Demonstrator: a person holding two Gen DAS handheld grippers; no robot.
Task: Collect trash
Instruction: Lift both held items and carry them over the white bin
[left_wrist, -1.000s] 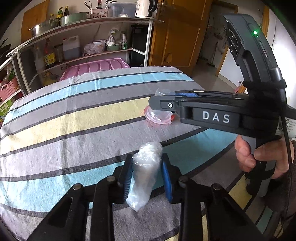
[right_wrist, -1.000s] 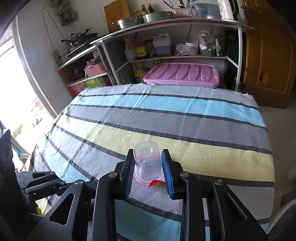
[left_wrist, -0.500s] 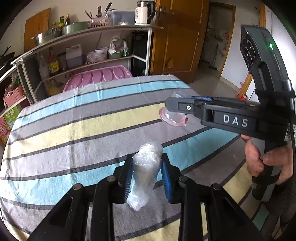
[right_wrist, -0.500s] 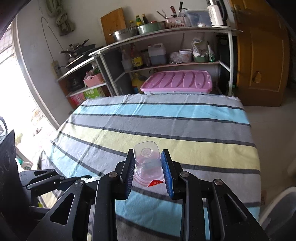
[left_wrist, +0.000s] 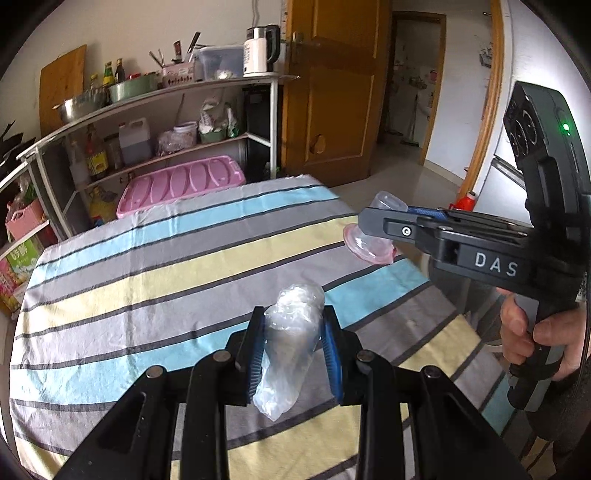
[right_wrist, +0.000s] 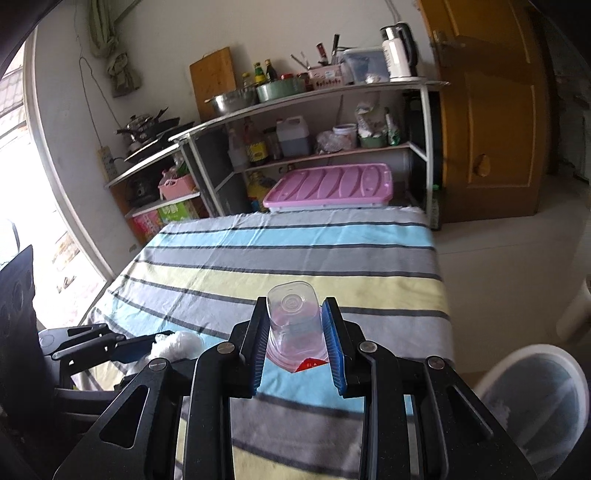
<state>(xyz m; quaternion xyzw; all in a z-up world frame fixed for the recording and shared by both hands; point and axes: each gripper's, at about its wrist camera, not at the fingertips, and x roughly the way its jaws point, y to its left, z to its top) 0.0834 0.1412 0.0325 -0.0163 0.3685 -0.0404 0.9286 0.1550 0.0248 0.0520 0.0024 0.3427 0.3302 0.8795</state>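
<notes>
My left gripper is shut on a crumpled clear plastic bag, held in the air above the striped tablecloth. My right gripper is shut on a small clear plastic cup with a pink rim and a red foil tab. In the left wrist view the right gripper shows from the side at the right, with the cup past the table's right edge and a hand on its handle. In the right wrist view the left gripper with the bag shows at lower left.
A white bin lined with a clear bag stands on the floor at the lower right of the right wrist view. Behind the table are a pink storage box lid, loaded metal shelves and a wooden door.
Both grippers have risen and drawn back toward the table's right edge, each keeping its load. The white bin has come into the right wrist view.
</notes>
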